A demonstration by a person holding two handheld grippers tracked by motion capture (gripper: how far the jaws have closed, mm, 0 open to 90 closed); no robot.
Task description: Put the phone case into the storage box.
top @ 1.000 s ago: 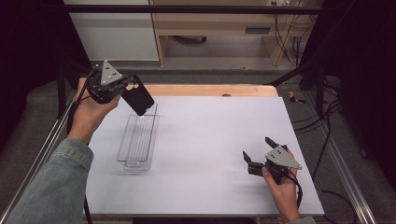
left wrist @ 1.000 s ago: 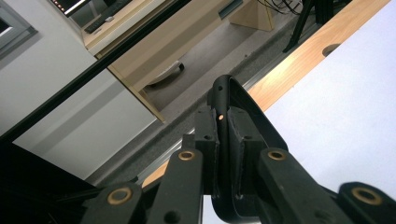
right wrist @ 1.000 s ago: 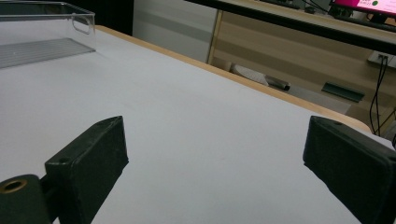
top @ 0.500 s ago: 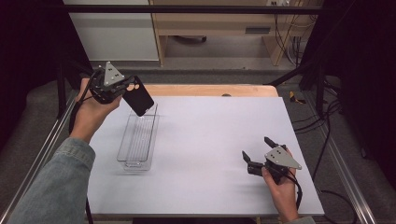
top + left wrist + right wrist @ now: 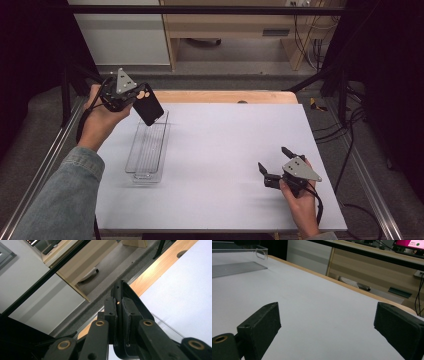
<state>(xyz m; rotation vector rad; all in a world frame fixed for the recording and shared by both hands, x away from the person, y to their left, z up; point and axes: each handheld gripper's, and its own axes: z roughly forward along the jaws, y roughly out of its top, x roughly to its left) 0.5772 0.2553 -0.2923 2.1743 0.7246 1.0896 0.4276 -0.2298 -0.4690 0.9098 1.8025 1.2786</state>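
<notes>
The left gripper [image 5: 141,98] pinches a flat black case [image 5: 148,108] over the clear tray [image 5: 146,150] — likely to set it inside; the right gripper [image 5: 272,165] rests spread wide, holding nothing.

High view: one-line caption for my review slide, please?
Left gripper holds a flat black object above the clear tray; right gripper rests open near the table's right side.

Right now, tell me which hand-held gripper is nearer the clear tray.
Left. The left hand-held gripper, shut on a flat black object, hangs above the clear tray's far end; the right hand-held gripper, open, sits well off to its right.
</notes>
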